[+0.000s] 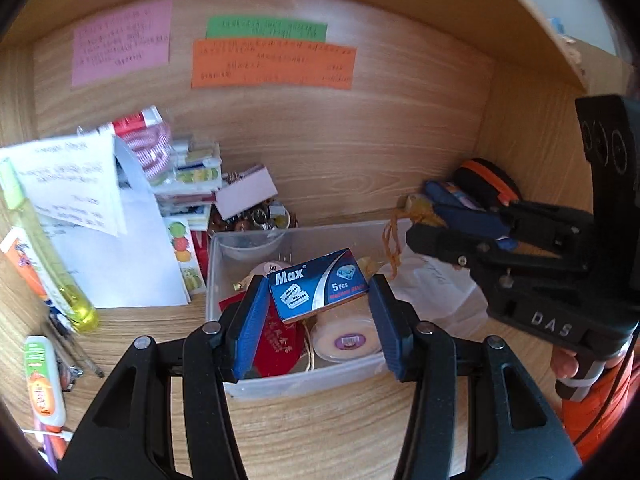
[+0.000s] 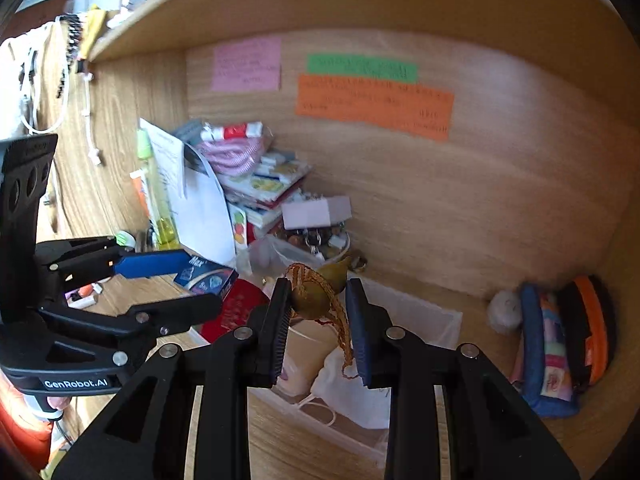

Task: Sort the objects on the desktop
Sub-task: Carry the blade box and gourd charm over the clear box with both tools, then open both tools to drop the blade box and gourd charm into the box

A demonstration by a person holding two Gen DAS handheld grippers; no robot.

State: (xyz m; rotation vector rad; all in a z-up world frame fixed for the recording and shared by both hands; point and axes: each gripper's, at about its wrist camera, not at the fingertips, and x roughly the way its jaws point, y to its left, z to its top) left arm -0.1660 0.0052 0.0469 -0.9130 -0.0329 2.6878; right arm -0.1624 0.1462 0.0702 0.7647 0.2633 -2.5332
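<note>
The left gripper (image 1: 318, 316) has its two blue pads (image 1: 248, 328) wide apart. Between them is a small blue box (image 1: 318, 284) with "Max" on it. One end of the box touches the left pad. The other end sits just short of the right pad, so the pads do not squeeze it from both sides. The box is tilted, above the clear plastic bin (image 1: 280, 384).

The right gripper (image 2: 320, 320) is open about halfway. A small olive-green gourd charm (image 2: 312, 300) with a braided orange cord (image 2: 340, 320) sits between its pads. The charm touches the left pad. I cannot tell if the right pad touches it too. It hangs above the right side of the bin (image 2: 424, 316), over a white bag (image 2: 352, 392).

The left wrist view looks down into the bin. Inside are a red tag (image 1: 280, 344), a round white case (image 1: 346, 340) and a small clear bowl (image 1: 252, 242). To the left of the bin are a white paper (image 1: 116, 256), a yellow-green tube (image 1: 48, 248) and a glue bottle (image 1: 42, 380). This view shows the other gripper (image 1: 440, 236) from the side, but not the charm clearly.

The right wrist view shows things the left one misses. To the right of the bin lie a blue pouch (image 2: 548, 356), an orange and black case (image 2: 592, 320) and a white fluffy ball (image 2: 506, 310). It also shows the other gripper (image 2: 192, 280) from the side, with the blue box (image 2: 206, 278) at its tip.

Behind the bin, both views show pink (image 1: 120, 44), green (image 1: 266, 28) and orange (image 1: 272, 64) notes on the wooden back wall (image 1: 360, 140).
</note>
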